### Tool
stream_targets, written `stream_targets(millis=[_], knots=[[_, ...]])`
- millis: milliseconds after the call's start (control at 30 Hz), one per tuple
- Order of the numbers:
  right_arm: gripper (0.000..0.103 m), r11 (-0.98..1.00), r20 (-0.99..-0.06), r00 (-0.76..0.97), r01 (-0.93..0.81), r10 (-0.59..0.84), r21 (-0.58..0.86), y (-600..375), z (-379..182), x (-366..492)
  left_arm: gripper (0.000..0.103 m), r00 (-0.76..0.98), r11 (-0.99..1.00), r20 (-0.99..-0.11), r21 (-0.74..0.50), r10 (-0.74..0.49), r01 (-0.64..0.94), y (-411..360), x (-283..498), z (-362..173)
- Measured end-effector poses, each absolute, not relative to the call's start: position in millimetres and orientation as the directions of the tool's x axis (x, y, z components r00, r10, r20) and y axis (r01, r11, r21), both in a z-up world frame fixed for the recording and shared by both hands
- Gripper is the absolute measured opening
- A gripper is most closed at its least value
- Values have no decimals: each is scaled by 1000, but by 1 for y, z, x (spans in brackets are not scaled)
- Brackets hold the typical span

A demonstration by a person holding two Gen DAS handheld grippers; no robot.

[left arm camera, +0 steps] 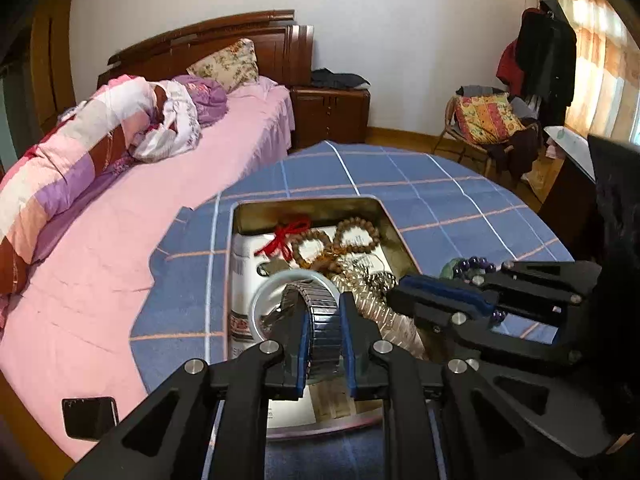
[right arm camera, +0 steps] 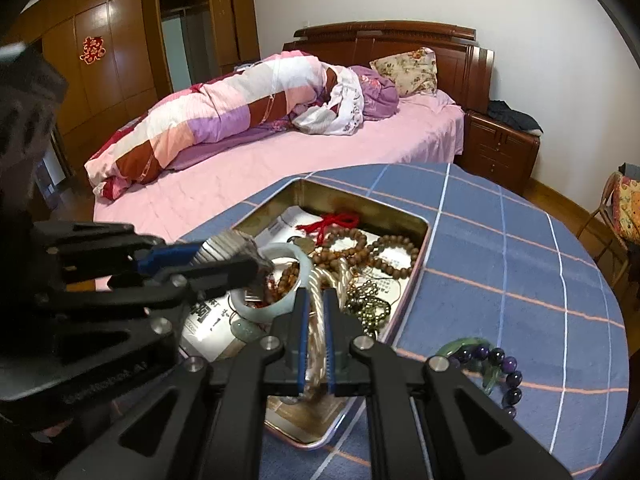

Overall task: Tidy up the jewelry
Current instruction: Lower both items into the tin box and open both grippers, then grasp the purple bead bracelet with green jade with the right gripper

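Observation:
A metal tin point(left arm camera: 240, 216) point(right arm camera: 420, 264) full of jewelry sits on the blue checked cloth. In it lie wooden bead bracelets point(left arm camera: 356, 232) point(right arm camera: 384, 252), a red cord point(left arm camera: 286, 236) point(right arm camera: 332, 222), and a pale jade bangle point(left arm camera: 264, 292) point(right arm camera: 256, 312). My left gripper point(left arm camera: 324, 320) is shut on a metal stretch watch band point(left arm camera: 322, 316), also seen in the right wrist view point(right arm camera: 224, 250). My right gripper point(right arm camera: 316, 308) is shut on a clear twisted bangle point(right arm camera: 318, 320), seen from the left wrist view point(left arm camera: 372, 304). A purple bead bracelet point(right arm camera: 508, 376) lies outside the tin.
The cloth point(left arm camera: 420, 184) covers a round table beside a pink bed point(left arm camera: 140, 240). A black phone point(left arm camera: 90, 416) lies on the bed. A nightstand point(left arm camera: 330, 114) and a chair with a cushion point(left arm camera: 486, 120) stand at the far wall.

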State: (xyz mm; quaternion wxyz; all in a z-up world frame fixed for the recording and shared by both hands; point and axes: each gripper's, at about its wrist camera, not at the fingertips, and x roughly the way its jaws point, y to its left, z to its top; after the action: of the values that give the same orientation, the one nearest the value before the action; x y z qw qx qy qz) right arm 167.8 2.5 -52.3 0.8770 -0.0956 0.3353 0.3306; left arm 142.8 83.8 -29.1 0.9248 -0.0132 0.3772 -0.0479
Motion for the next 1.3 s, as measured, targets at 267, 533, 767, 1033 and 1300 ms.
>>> stream_targets(millis=[267, 533, 767, 1033, 1300], knots=[[59, 781, -648, 568, -621, 507, 67, -11, -51, 166, 33, 710, 998, -702, -46, -65, 46, 85, 142, -30], [69, 858, -660, 623, -509, 421, 67, -82, -53, 167, 78, 746, 1000, -665, -27, -27, 12, 83, 137, -24], [71, 916, -708, 635, -400, 309, 41, -127, -69, 175, 78, 724, 1000, -690, -9, 8, -20, 75, 143, -35], [62, 915, -747, 595, -400, 297, 45, -125, -84, 186, 78, 690, 999, -723, -9, 17, -34, 65, 147, -47], [17, 920, -794, 555, -392, 247, 12, -117, -95, 201, 78, 699, 1000, -715, -13, -2, -10, 50, 145, -42]])
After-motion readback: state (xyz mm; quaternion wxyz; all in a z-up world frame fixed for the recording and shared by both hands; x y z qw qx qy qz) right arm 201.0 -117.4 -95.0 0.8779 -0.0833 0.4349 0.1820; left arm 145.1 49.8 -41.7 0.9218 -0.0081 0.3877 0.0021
